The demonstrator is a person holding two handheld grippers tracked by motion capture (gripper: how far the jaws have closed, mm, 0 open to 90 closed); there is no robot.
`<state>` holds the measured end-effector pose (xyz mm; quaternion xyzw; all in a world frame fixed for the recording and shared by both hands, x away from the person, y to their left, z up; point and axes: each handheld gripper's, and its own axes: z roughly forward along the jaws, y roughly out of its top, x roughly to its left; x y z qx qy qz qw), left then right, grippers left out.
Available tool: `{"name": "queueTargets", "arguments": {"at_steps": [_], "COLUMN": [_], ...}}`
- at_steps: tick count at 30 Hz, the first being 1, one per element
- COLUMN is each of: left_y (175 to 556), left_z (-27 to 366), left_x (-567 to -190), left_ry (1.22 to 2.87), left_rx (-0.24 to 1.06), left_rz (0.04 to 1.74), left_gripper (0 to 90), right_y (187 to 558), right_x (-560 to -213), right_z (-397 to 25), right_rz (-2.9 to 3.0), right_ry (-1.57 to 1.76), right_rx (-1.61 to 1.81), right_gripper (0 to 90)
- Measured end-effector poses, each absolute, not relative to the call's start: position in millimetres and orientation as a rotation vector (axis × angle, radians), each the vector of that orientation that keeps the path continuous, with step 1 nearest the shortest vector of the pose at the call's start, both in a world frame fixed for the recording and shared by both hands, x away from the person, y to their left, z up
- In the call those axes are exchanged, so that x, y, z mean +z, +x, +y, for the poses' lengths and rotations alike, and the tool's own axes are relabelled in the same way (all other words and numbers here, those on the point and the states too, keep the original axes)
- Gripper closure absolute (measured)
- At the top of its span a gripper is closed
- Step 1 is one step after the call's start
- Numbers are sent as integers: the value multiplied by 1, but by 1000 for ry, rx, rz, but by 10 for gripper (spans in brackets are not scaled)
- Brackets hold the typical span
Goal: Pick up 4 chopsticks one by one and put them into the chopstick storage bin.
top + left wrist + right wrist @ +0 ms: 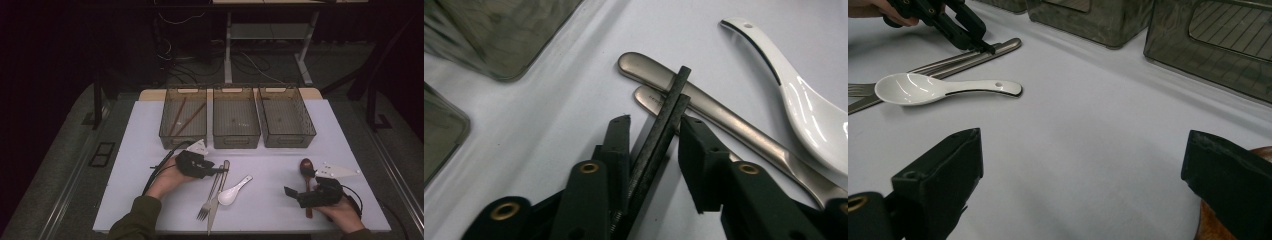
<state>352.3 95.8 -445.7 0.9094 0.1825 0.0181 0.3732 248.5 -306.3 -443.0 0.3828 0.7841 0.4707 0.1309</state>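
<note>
Left gripper (654,135) jaws slightly apart around a pair of black chopsticks (663,120), tips over the fork and knife handles (659,82) toward one o'clock; right gripper (1083,185) wide open, wooden spoon (306,172) beside it.

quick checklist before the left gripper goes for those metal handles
1. Left gripper jaws apart: ok, open, with a gap between the pads.
2. Jaws lined up on the fork and knife handles: ok, the handle ends lie just ahead of the tips in the left gripper view.
3. One handle isolated: not ok, the two handles lie side by side and touch.
4. White spoon clear of the grab: cannot tell, it lies close beside the knife.
5. Right gripper out of the way: ok, open and far off by the wooden spoon.
6. Bins free to receive: ok, the middle one looks nearly empty.
</note>
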Motion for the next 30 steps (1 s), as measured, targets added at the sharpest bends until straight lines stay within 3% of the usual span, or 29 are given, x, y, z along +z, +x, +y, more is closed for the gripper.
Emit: {"name": "queueTargets", "arguments": {"at_steps": [20, 28, 30], "left_y": [351, 351, 351], "left_z": [95, 95, 96], "left_x": [-445, -445, -445], "left_ry": [2343, 2334, 2326], "left_rx": [41, 23, 5], "left_rz": [479, 502, 506], "left_gripper": [784, 781, 720], "right_y": [248, 249, 248], "right_x": [-443, -443, -443], "right_z": [-307, -307, -307], "right_rz": [2272, 2272, 2273], "right_ry": [1108, 1108, 1108], "right_rx": [1370, 1370, 1369], "right_gripper": [28, 28, 28]}}
